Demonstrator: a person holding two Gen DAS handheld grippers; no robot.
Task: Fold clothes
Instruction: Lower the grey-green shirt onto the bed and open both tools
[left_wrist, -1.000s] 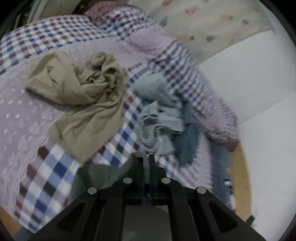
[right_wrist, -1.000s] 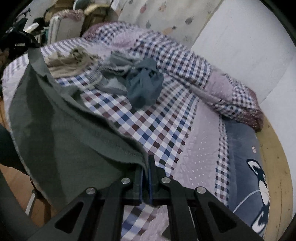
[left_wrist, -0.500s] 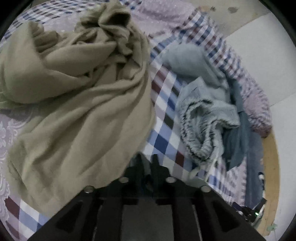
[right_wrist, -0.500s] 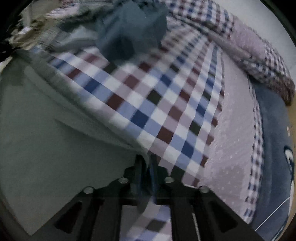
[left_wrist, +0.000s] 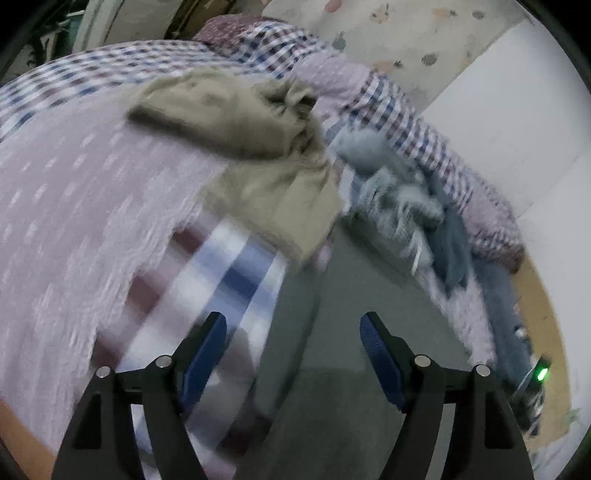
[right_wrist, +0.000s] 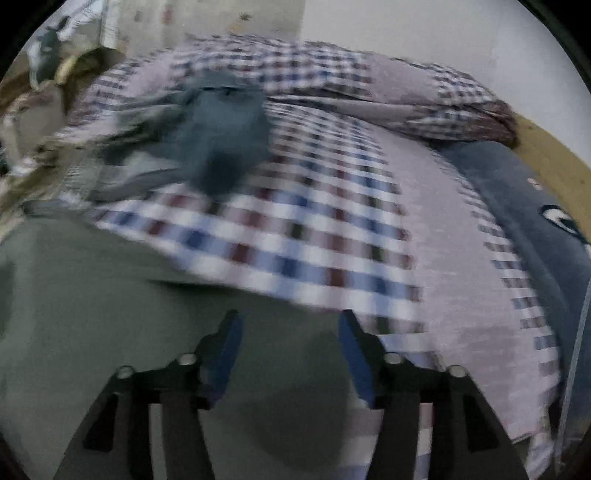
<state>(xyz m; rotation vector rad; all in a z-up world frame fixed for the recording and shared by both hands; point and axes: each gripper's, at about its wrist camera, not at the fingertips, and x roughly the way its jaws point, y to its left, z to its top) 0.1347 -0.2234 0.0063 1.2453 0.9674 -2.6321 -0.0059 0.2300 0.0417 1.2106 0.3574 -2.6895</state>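
Blurring hides detail, yet each hand-held gripper, left (left_wrist: 293, 326) and right (right_wrist: 290, 328), is opening, released above the grey garment (right_wrist: 92, 314).

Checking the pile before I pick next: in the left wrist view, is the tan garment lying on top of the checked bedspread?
Yes, the crumpled tan garment rests on the checked bedspread, with the blue-grey clothes beside it.

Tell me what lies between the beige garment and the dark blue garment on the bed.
A crumpled light grey-blue garment lies between the beige garment and the dark blue garment, seen in the left wrist view.
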